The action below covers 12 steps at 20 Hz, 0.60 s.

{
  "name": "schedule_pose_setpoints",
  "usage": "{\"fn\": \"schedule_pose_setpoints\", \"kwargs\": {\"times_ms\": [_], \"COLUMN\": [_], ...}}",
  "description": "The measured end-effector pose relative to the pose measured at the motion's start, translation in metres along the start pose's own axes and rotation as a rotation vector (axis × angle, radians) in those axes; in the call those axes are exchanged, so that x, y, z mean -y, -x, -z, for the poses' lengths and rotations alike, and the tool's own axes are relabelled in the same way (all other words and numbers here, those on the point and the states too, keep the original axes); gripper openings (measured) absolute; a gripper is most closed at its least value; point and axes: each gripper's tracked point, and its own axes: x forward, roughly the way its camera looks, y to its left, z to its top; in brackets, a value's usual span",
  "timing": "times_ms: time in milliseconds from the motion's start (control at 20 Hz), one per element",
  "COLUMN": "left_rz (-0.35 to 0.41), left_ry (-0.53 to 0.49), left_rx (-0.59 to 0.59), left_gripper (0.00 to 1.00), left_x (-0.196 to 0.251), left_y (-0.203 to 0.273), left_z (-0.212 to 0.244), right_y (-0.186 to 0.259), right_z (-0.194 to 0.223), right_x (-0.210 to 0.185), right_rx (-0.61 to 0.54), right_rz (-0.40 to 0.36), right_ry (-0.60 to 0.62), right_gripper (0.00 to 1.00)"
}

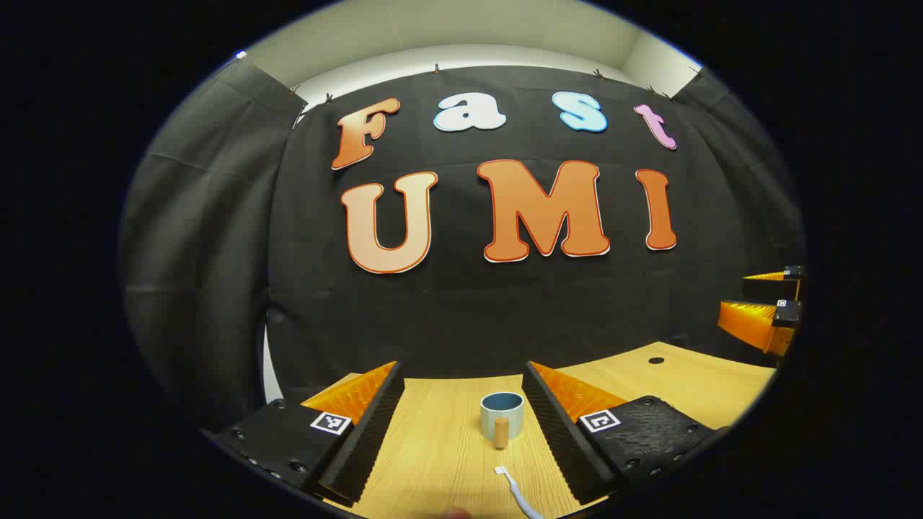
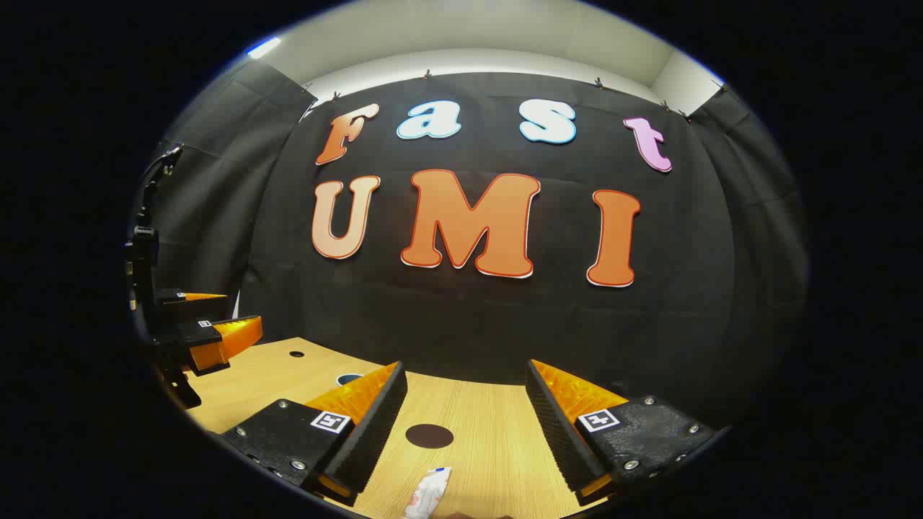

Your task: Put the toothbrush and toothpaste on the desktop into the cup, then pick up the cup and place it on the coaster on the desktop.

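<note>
Hovering above the wooden desktop [image 1: 440, 447], the left gripper [image 1: 461, 404] had its jaws wide apart, nothing between the pads. Blue cup [image 1: 502, 414] with a cork handle stood upright on the desktop ahead, between the two fingers in the left gripper view. White toothbrush [image 1: 513, 489] lay flat just nearer the camera than the cup, head toward it, apart from it. Right gripper [image 2: 465, 404] was also spread open and empty, above the desktop. Dark round coaster [image 2: 429, 435] lay between its fingers in the right gripper view; toothpaste [image 2: 428, 491] tube lay flat near the bottom edge, near the coaster, not touching.
</note>
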Motion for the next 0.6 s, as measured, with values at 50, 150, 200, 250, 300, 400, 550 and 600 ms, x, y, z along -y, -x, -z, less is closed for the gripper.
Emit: {"fn": "schedule_pose_setpoints", "kwargs": {"times_ms": [50, 150, 200, 250, 300, 400, 550, 600], "left_rz": [0.003, 0.014, 0.018, 0.022, 0.025, 0.022, 0.022, 0.021], "left_ry": [-0.002, -0.006, -0.004, 0.002, 0.007, 0.010, 0.008, 0.008], "left_rx": [0.001, 0.004, 0.006, 0.007, 0.008, 0.001, -0.003, -0.003], "left_gripper": [0.99, 0.99, 0.99, 0.99, 0.99, 0.99, 0.99, 0.99], "left_x": [0.003, 0.009, 0.012, 0.013, 0.015, 0.016, 0.018, 0.019], "left_y": [0.001, -0.001, -0.001, 0.000, 0.001, 0.000, 0.002, 0.003], "left_z": [-0.001, -0.004, -0.007, -0.007, -0.007, -0.005, -0.003, -0.001], "right_y": [0.001, 0.000, 0.000, 0.000, 0.000, 0.000, 0.001, 0.002], "right_z": [0.001, 0.003, 0.005, 0.005, 0.005, 0.008, 0.015, 0.016], "right_x": [-0.001, -0.005, -0.007, -0.010, -0.011, -0.012, -0.014, -0.016], "right_rx": [-0.004, -0.011, -0.015, -0.017, -0.018, -0.025, -0.040, -0.042], "right_rz": [-0.003, -0.011, -0.016, -0.022, -0.024, -0.021, -0.026, -0.030], "right_ry": [0.002, 0.008, 0.009, 0.010, 0.013, 0.019, -0.001, -0.005], "right_gripper": [0.99, 0.99, 0.99, 0.99, 0.99, 0.99, 0.99, 0.99]}}
